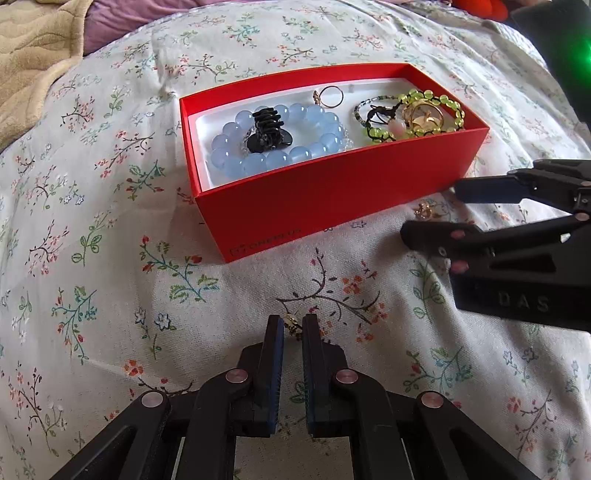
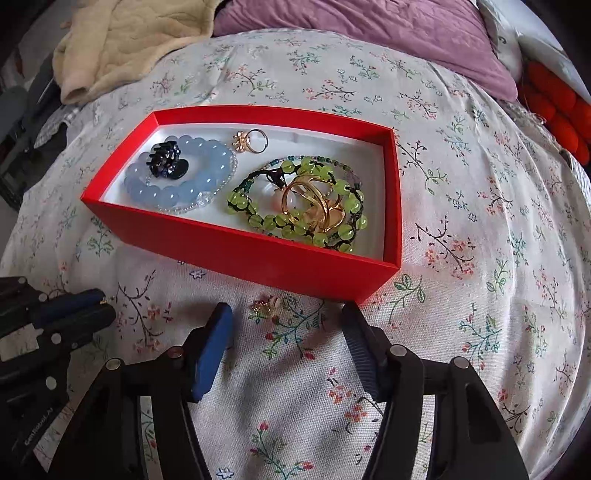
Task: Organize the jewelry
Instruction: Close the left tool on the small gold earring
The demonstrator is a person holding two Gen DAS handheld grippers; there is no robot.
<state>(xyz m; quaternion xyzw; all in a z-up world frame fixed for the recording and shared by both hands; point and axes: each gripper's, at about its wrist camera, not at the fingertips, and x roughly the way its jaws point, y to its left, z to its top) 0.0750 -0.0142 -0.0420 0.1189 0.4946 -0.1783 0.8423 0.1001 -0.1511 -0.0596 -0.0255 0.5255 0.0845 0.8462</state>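
A red box (image 1: 332, 206) (image 2: 240, 254) lies on the floral bedsheet. Inside it are a blue bead bracelet (image 2: 177, 192), a black hair claw (image 1: 267, 129), a gold ring (image 2: 255, 140), a green bead bracelet (image 2: 295, 221) and gold bangles (image 2: 314, 203). My left gripper (image 1: 293, 319) (image 2: 107, 304) is shut on a small gold piece (image 1: 294, 326), in front of the box. My right gripper (image 2: 284, 314) (image 1: 430, 212) stands open by the box's near right corner. A small gold and pink trinket (image 2: 266, 308) (image 1: 424, 210) lies on the sheet between its fingers, untouched.
The floral sheet (image 2: 461, 240) spreads around the box on every side. A beige blanket (image 2: 129, 44) and a purple pillow (image 2: 369, 33) lie behind the box. An orange bundle (image 2: 554, 107) sits at the far right.
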